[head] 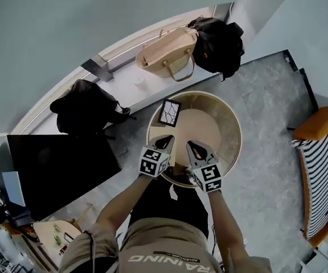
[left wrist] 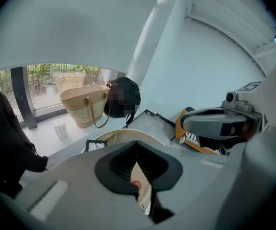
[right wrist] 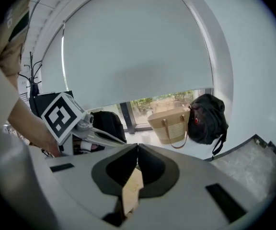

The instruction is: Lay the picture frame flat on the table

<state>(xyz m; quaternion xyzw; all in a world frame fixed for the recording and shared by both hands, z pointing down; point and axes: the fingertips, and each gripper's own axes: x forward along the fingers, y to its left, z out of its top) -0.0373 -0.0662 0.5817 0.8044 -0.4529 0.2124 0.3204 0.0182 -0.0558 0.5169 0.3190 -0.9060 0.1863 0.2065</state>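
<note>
A black picture frame [head: 169, 112] stands upright on the far left part of the round beige table [head: 232, 138]. Both grippers hover at the table's near edge, short of the frame and apart from it. My left gripper [head: 165, 141] has its jaws together with nothing between them. My right gripper [head: 193, 147] beside it is also shut and empty. In the left gripper view, the frame's corner [left wrist: 95, 144] peeks over the shut left gripper [left wrist: 137, 146], and the right gripper's body [left wrist: 222, 122] is at the right. The right gripper view shows the right gripper [right wrist: 137, 150] with jaws meeting.
On the window ledge behind the table sit a beige woven bag [head: 168, 54], a black backpack [head: 218, 43] and a small white cup [head: 140, 84]. Another black bag [head: 84, 108] and a dark screen [head: 56, 166] lie left. An orange chair with a striped cushion [head: 322, 169] stands right.
</note>
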